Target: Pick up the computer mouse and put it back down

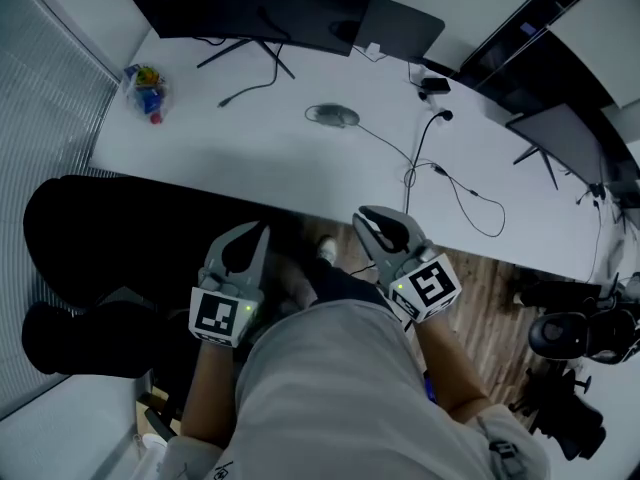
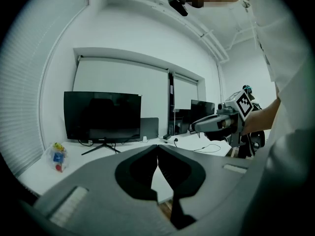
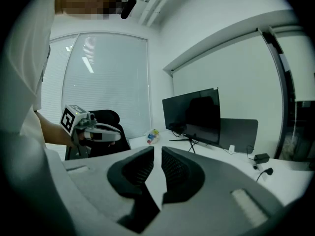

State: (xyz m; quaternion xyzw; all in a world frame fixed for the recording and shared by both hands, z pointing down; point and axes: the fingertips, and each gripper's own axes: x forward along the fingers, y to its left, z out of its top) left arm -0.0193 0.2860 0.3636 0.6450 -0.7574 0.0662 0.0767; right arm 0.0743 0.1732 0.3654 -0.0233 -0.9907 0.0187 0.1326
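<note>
**Ana:** Has the mouse job begun?

**Ben:** I don't think so. The computer mouse [image 1: 333,116] lies on the white tabletop [image 1: 250,163], near the middle, in front of the big black screen [image 1: 250,3]. Both tools are low over the person's lap, well apart from it. So picking it up and putting it back down both look left to do.

**Ana:** What are the tools doing?

**Ben:** The left hand-held gripper [image 2: 157,149] is pressed together with nothing in it. The right hand-held gripper [image 3: 157,152] has a thin gap between its jaws and is empty too.

**Ana:** Count things, biggest first!

**Ben:** One tabletop. One black chair [image 1: 90,258]. Two screens: the big one and another screen [image 1: 565,138] at the right. Two hand-held grippers. One little bag [image 1: 147,90] of bright things. One mouse.
</note>
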